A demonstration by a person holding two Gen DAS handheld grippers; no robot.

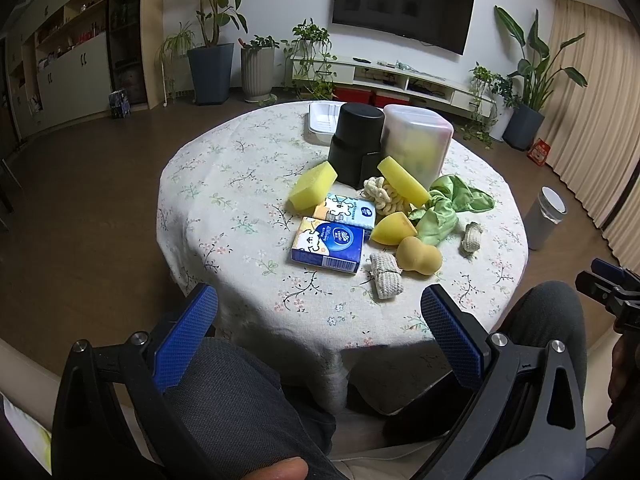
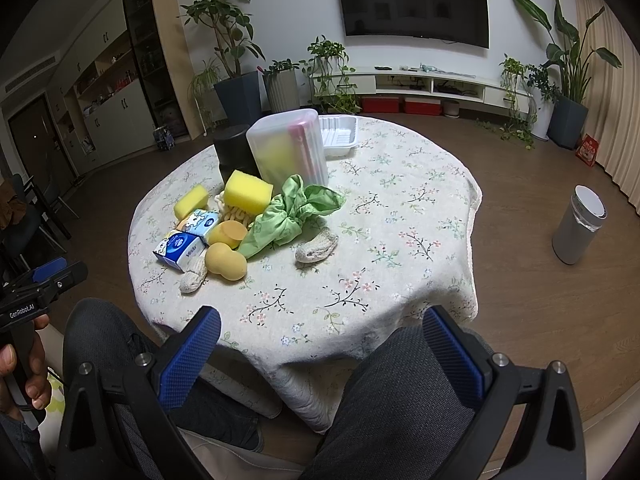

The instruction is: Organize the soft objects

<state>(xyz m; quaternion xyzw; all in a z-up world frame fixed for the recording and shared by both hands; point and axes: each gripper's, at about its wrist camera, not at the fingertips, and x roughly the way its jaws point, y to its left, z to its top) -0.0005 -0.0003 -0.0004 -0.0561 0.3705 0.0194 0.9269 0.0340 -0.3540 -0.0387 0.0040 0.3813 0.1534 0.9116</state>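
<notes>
**A:** What was in the tubs on the round table (image 1: 224, 216)?

**B:** The frosted tub (image 2: 288, 148) at the far side stood upside down over something yellow. The black cup (image 1: 354, 144) to its left was inverted too, and the white tray (image 2: 339, 135) behind held nothing.

**A:** And the soft things?

**B:** They were piled in front: a crumpled green cloth (image 1: 448, 208), blocky yellow sponges (image 1: 312, 190), glossy tissue packs (image 1: 329, 245) and knitted rolls (image 1: 385, 276).

**A:** Grippers?

**B:** The left gripper (image 1: 320, 332) and right gripper (image 2: 322, 344) both hung agape near the knees, gripping nothing.

contents of frosted container (image 1: 416, 142) blurred, black canister (image 2: 234, 152) half hidden
</notes>
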